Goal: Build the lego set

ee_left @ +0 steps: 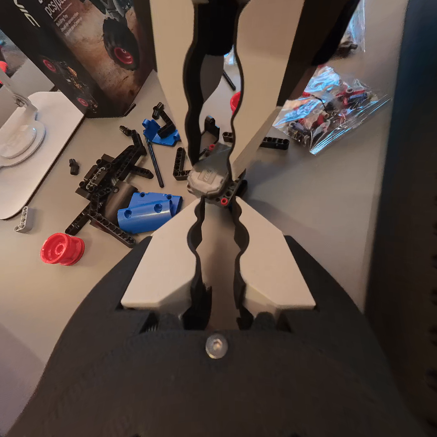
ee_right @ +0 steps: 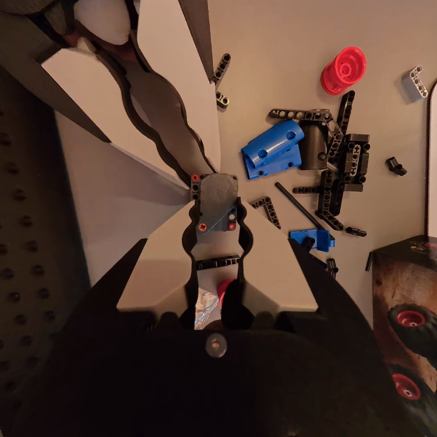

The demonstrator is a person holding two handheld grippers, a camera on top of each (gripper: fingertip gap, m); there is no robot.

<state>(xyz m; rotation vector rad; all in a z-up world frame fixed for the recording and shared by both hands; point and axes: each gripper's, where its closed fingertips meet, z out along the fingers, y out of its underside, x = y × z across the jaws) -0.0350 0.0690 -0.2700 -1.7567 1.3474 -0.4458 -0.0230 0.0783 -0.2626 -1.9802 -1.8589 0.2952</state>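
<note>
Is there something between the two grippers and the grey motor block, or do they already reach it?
Nothing visible stands between. The right gripper is closed on the grey motor block, and the left gripper meets its opposite end. The loose black beams lie aside.

Left view evenly bright, right dim and warm (wide-angle edges bend).

- Your left gripper (ee_left: 218, 201) is showing a matte black printed body with pale grey wedge fingers (ee_left: 172, 267).
- Wavy black pads are lining both fingers.
- A silver screw (ee_left: 216, 349) is sitting centred on each base.
- Your right gripper (ee_right: 216, 208) is looking identical.
</note>
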